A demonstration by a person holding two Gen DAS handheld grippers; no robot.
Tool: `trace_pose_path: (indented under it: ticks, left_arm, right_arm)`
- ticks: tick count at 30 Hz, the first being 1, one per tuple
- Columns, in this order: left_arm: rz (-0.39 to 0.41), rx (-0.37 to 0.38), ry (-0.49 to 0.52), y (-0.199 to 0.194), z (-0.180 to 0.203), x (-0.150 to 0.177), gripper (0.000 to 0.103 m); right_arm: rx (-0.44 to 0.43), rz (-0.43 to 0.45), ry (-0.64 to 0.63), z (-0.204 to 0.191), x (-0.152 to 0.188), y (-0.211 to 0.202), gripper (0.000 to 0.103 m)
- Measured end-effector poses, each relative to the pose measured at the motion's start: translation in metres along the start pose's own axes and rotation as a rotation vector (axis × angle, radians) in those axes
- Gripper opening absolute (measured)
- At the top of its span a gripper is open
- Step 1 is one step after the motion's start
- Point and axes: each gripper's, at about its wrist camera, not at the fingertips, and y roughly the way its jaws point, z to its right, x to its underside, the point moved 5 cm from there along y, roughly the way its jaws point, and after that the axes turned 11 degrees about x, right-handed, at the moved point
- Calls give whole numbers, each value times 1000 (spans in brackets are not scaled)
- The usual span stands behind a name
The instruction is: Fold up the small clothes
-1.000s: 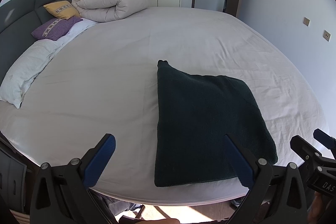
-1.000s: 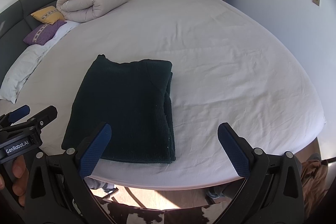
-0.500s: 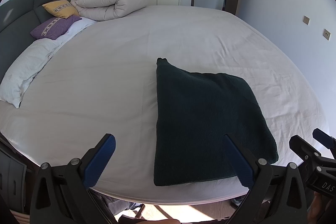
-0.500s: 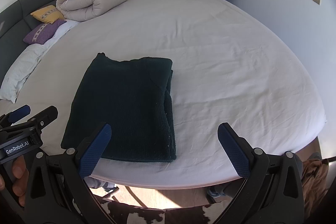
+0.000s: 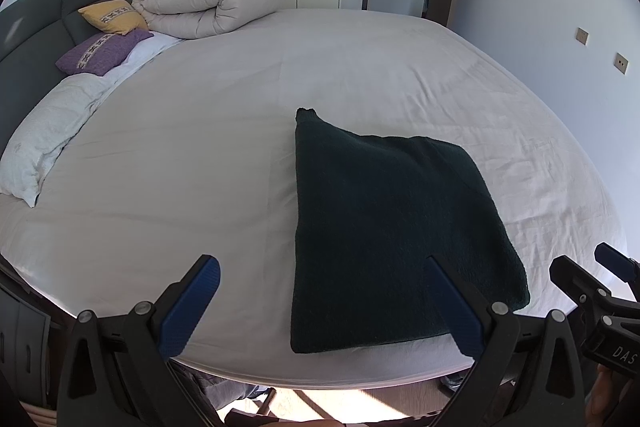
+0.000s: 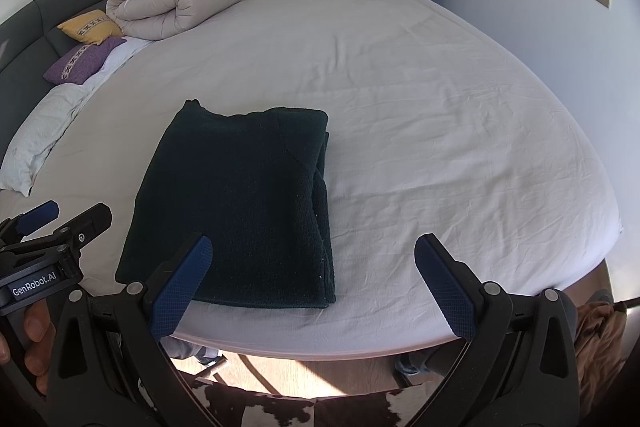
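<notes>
White bedsheet (image 6: 420,131) stretches wide and lightly creased under my cameras, and on it, close to the near edge, lies the dark green knitted garment (image 6: 240,203), already folded into a thick rectangle. I judge it soft, limp and fairly light, its nubby knit unlikely to slip; the stacked layers along its right side look like the best place to pinch, though in this dim patch I can't count the plies. My left gripper (image 5: 320,303) and right gripper (image 6: 312,279) both hang back with jaws spread wide, holding nothing. Beyond it the mattress drops off just below the garment's near hem; plenty of bare sheet lies to the right and behind, with a rolled beige duvet (image 6: 176,3) and pillows well apart.
</notes>
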Motion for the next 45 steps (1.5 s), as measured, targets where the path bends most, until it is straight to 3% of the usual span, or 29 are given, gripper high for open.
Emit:
trace_pose_path:
  ticks: [45]
  left_arm:
    - [-17,2,-6,5,-5,2,103]
  right_arm:
    - [0,-13,1,-2,5,4,103]
